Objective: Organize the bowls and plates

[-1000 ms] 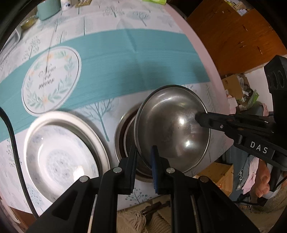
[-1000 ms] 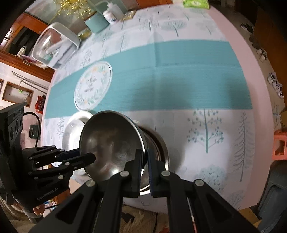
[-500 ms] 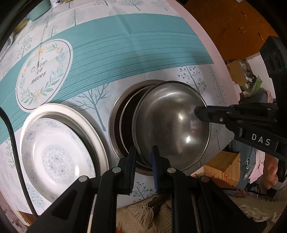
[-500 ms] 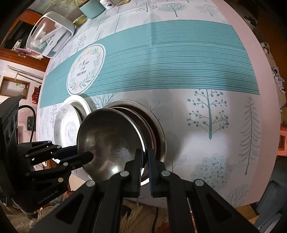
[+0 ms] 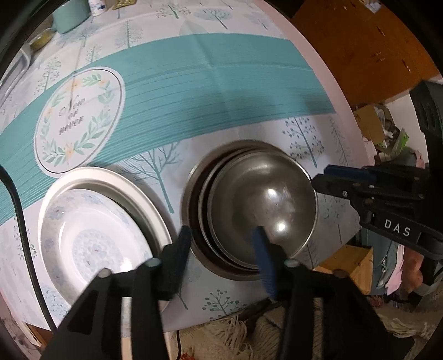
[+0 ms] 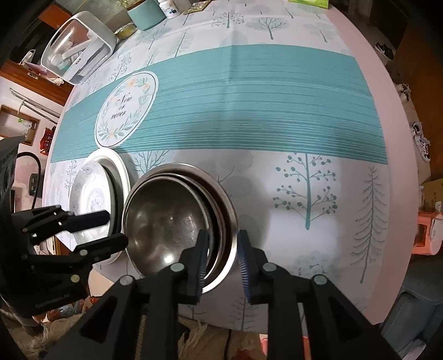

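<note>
A stack of steel bowls stands near the table's front edge, the top bowl nested inside, slightly off-centre. My left gripper straddles the stack's rim on one side. Its jaws are opening and the pads stand clear of the metal. My right gripper straddles the opposite rim, jaws opening too, one pad inside the bowl and one outside, neither pressing. Beside the bowls sits a stack of white plates with a blue flower pattern.
The round table has a teal-striped cloth with a round wreath emblem. At the back stand a clear lidded box, a teal cup and a white bottle. Cardboard boxes lie on the floor beyond the edge.
Both grippers held the tilted top bowl by its rim and lowered it into the stack. Both have now opened, and the bowl rests nested.
</note>
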The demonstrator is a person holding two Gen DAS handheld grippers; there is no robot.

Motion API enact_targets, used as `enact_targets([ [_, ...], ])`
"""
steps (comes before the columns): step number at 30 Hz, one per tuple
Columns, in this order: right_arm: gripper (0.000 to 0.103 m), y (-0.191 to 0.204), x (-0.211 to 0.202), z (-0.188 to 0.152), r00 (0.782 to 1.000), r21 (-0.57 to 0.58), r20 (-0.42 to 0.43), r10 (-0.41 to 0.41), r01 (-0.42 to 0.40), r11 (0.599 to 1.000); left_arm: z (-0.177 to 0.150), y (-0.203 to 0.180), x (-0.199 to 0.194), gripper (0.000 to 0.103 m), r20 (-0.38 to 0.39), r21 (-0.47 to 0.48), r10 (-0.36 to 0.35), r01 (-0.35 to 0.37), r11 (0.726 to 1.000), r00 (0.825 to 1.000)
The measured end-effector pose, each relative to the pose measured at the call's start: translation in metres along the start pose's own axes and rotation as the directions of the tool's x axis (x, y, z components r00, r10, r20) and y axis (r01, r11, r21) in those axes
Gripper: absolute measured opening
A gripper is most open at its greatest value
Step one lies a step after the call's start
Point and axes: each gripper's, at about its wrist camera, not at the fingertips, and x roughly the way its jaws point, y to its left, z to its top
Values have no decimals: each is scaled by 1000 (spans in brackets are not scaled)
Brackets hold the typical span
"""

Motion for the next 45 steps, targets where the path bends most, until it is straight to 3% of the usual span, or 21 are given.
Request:
enact_targets([
  [5,25,-2,-6,0,1000,-12,25,3,-3,1000,4,6,-14,65,52,-13,9,-8,1000,999],
  [8,31,-2,-10,-1,999,-16,40,16,-16,1000,5,9,-22,70,85,-27,14,-12,1000,996],
  [16,47,-2,-23,-3,993,-22,106,46,-44,999,4,15,-31,75,155,-47,25,-18,999,988],
  [21,47,0,-23,-6,988,-54,151,29,-21,998,-2,20,-24,75,170,-61,34,-24,998,985],
  [34,47,-8,-3,-11,991,-35,135,8,-3,999,-10,27,0,75,136,-94,5,8,996,991],
  [45,47,-15,19,-15,995,5,68,68,-69,998,-13,33,26,75,67,-133,-59,67,989,996],
])
